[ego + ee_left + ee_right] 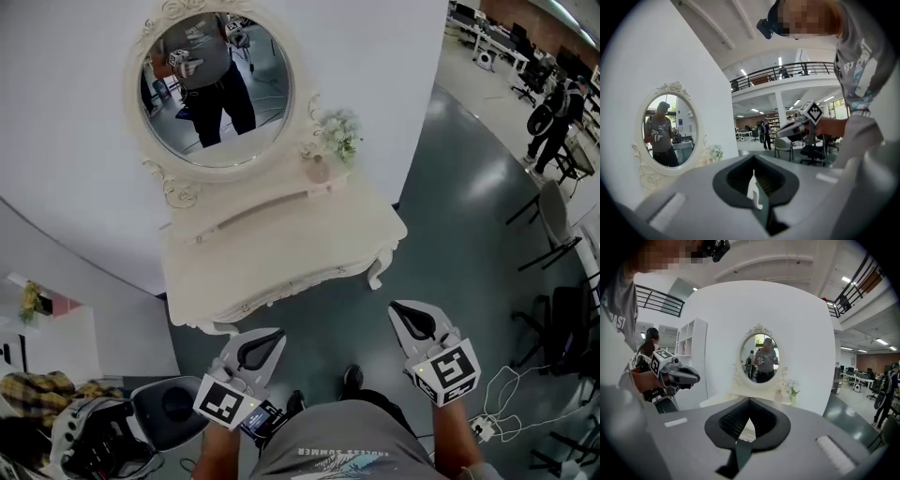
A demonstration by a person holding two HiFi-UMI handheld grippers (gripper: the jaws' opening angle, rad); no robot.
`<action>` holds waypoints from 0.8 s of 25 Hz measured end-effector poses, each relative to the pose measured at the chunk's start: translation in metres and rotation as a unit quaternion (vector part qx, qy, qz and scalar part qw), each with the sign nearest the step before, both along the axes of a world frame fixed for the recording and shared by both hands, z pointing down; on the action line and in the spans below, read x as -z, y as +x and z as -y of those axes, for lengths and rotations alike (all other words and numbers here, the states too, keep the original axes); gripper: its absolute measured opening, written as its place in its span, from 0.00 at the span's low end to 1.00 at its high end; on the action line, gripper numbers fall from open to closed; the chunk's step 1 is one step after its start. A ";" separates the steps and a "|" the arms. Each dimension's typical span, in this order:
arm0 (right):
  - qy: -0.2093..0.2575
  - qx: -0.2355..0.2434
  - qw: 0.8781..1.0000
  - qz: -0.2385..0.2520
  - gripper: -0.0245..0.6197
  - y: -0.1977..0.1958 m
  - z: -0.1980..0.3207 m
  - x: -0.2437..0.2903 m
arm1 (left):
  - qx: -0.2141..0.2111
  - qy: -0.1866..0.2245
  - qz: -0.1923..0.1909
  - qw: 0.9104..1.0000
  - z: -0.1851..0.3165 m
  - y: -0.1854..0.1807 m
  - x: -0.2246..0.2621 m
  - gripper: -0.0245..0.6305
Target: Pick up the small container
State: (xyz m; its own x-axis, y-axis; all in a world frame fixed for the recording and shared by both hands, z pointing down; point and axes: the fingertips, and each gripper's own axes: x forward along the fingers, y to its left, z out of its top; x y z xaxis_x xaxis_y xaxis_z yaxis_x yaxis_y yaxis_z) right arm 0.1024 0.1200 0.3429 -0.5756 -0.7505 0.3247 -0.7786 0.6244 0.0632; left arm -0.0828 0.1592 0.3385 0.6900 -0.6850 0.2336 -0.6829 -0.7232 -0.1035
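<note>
The person's shirt (pixel 342 441) fills the near edge of the head view, with the left gripper (pixel 272 339) and right gripper (pixel 403 314) held just ahead of it over the floor. Both grippers have their jaws pressed together with nothing between them, as each gripper view confirms. The container (pixel 319 170), a small pale pink pot, stands at the far right of the white table (pixel 281 244), just beside the flowers (pixel 339 134) and under the right rim of the mirror (pixel 220 84). It is well apart from both grippers, so the step in hand is judged to be the approach. The right gripper sits on the container's side and probably suits the pick best. Part its jaws before arrival, not at the pot. Bring it in low and near level over the table's right edge, with the pot centred between the pads. Keep the outer jaw clear of the flowers, which look easy to knock over. Close on the pot's body, then lift straight up.
</note>
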 end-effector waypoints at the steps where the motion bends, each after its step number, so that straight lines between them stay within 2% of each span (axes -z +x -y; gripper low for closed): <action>1: -0.001 0.008 1.000 0.003 0.04 0.004 0.006 -0.002 | 0.006 0.000 0.002 1.000 0.003 0.006 0.000 0.04; 9: -0.004 0.053 0.998 0.021 0.04 0.034 0.047 -0.008 | 0.049 -0.005 0.023 0.999 0.026 0.041 0.000 0.04; 15: -0.007 0.059 0.998 0.032 0.04 0.059 0.067 -0.014 | 0.041 -0.008 0.035 0.999 0.040 0.074 0.000 0.04; 20: -0.021 0.040 0.998 0.031 0.04 0.071 0.081 -0.025 | 0.025 -0.018 0.035 0.999 0.069 0.082 -0.007 0.04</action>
State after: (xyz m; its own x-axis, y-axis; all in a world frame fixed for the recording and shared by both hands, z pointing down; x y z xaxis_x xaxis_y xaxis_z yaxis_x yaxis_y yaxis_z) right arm 0.1737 0.0387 0.3680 -0.6533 -0.6878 0.3166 -0.7276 0.6859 -0.0113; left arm -0.0012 0.0905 0.3450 0.6359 -0.7085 0.3061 -0.7102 -0.6924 -0.1270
